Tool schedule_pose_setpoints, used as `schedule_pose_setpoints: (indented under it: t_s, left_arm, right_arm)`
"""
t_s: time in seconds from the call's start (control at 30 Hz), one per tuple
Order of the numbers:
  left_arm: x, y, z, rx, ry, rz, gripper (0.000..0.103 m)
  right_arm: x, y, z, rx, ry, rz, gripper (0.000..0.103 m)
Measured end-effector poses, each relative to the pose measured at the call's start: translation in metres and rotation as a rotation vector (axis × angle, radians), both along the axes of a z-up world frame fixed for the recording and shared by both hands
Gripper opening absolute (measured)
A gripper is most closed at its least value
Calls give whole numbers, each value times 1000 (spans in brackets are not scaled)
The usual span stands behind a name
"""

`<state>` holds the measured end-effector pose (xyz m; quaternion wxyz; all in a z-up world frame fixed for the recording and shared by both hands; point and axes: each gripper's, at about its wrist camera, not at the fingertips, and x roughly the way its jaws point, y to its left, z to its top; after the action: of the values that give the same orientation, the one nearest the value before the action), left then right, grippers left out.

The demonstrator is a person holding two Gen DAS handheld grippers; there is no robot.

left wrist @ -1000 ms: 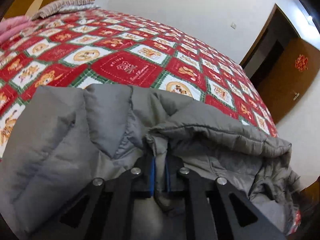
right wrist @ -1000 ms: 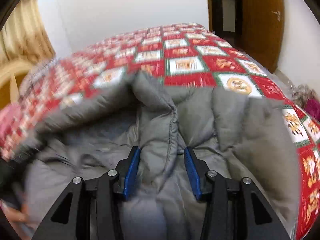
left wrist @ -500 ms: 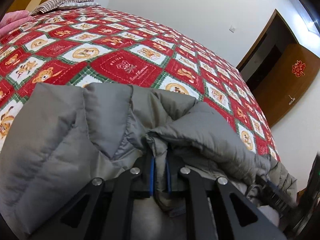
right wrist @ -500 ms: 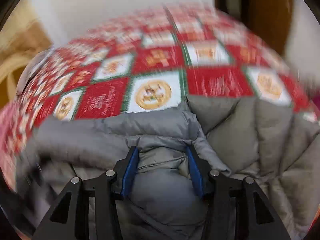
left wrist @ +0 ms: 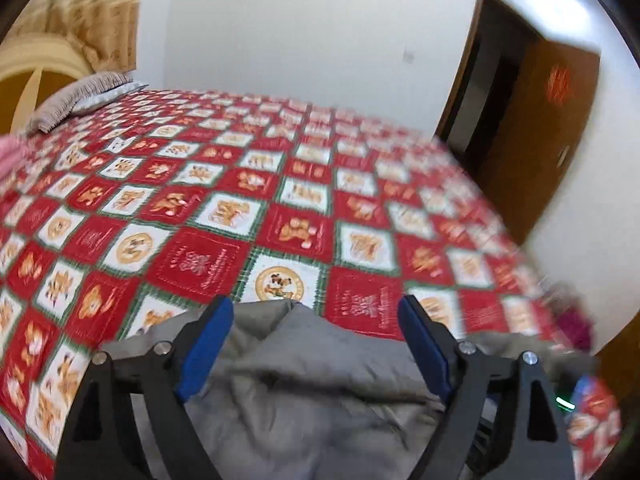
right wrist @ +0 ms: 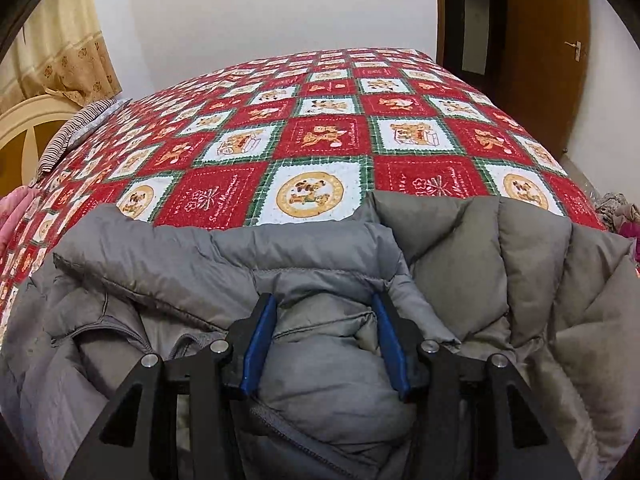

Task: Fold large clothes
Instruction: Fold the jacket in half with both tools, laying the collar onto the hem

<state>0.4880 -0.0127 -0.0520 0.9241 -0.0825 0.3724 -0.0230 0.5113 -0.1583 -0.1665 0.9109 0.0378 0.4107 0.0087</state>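
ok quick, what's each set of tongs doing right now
left tongs: open, jaws just opened, nothing gripped, above the grey puffer jacket
right tongs: shut on a thick fold of the grey puffer jacket

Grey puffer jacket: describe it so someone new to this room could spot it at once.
Start from the bed's red-and-white checked bedspread with cartoon bear squares. At its near edge lies the grey puffer jacket, a quilted, padded coat with a zipper. It is the only plain grey thing on the patterned cover, and the right gripper has a puffy fold of it between its blue pads.
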Motion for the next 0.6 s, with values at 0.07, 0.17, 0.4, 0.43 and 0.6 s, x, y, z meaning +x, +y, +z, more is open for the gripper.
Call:
schedule_pose_setpoints:
  t_s: [0.07,0.17,0.4,0.43,0.6]
  left_arm:
    - [15,-7,-31,42,85,11,72]
    - [11,0,-84,72,162,31,64]
    - [5,-17,-92,172,128,71,69]
    - [6,-18,-92,172,126,72,69]
    - [7,-17,-95,213,123,72,71]
  right_arm:
    - [0,-1,0,5,-3,1,52]
    - [-2,-4,0,26,-11,7,53]
    - [-3,-4,3,34,-24,-1,53]
    - [-5,-6,4,37,-35,-14,53]
    - [-6,-16,4,69,-37,-65,53]
